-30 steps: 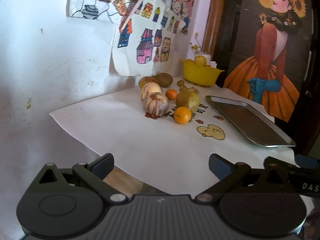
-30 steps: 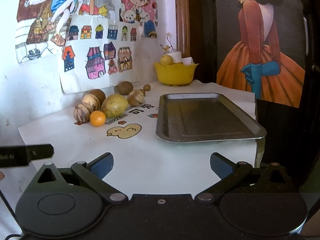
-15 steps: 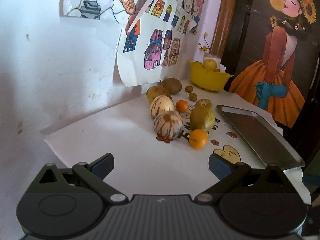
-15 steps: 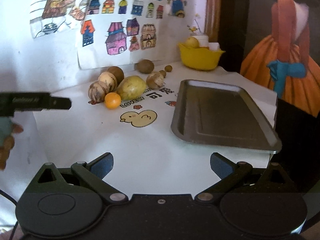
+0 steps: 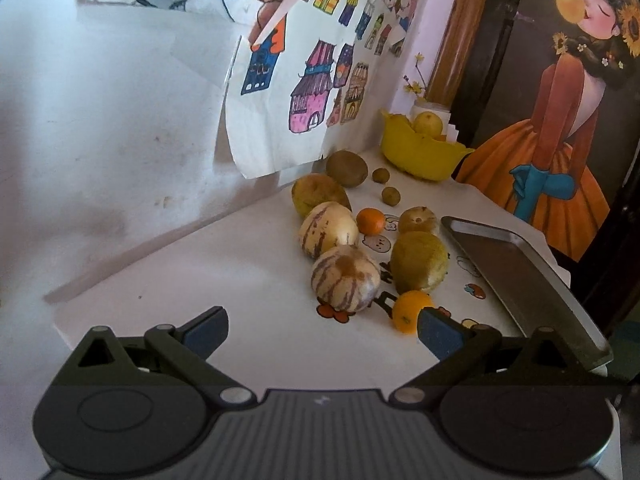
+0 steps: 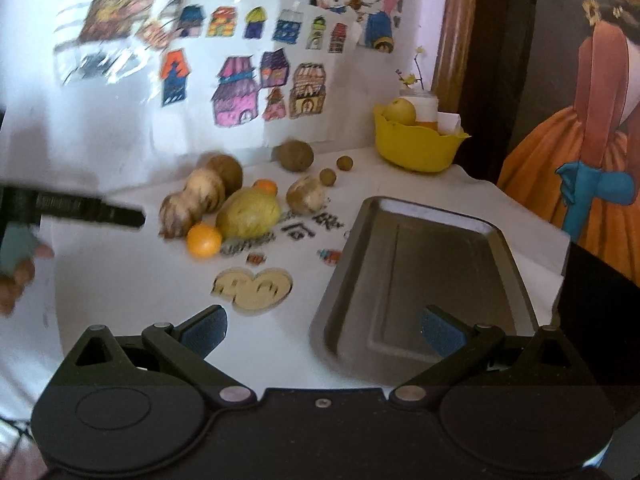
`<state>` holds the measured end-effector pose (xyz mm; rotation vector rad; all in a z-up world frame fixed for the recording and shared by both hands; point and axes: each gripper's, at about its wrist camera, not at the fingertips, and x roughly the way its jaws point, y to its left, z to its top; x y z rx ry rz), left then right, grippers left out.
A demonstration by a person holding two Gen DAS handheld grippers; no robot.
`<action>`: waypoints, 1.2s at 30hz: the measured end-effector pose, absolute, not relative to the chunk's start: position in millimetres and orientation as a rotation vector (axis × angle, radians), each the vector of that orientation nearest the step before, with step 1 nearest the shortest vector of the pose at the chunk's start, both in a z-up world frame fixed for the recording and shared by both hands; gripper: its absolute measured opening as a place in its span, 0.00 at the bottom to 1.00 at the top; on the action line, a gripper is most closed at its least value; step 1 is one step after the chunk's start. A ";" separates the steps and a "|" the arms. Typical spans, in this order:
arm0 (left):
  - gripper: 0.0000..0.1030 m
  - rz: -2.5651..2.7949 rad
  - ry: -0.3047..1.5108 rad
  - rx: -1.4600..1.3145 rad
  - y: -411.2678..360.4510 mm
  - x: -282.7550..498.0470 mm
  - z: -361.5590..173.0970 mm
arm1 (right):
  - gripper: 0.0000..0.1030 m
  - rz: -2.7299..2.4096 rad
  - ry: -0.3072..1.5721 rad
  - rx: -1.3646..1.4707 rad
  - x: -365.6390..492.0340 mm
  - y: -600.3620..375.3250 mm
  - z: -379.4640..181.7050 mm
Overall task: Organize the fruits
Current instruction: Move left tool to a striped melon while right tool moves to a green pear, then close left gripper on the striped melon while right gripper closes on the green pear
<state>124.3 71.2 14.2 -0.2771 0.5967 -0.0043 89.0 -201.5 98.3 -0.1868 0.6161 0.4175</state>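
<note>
A grey metal tray (image 6: 424,264) lies on the white table (image 5: 224,280), under the wide-open, empty right gripper (image 6: 322,326). Beside it cluster striped melons (image 5: 345,279), a green mango (image 5: 419,262) and a small orange (image 5: 410,310), which sits just ahead of the left gripper (image 5: 320,330), also open and empty.

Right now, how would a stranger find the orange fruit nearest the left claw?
Start at the grey metal tray. Left of its near end, fruits lie on the white sheet; the nearest small orange sits before the green fruit. It is smooth and bright, unlike the striped melon beside it.
</note>
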 end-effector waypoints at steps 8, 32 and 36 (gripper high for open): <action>0.98 -0.036 0.610 -0.215 70.2 149.3 11.5 | 0.99 0.492 0.751 0.030 168.9 -203.6 115.8; 0.59 -0.134 0.645 -0.299 73.0 186.0 -2.9 | 0.75 0.574 0.977 0.321 255.5 -133.6 81.0; 0.56 -0.132 0.640 -0.295 70.1 186.1 -2.8 | 0.71 0.569 0.986 0.341 258.5 -129.6 76.7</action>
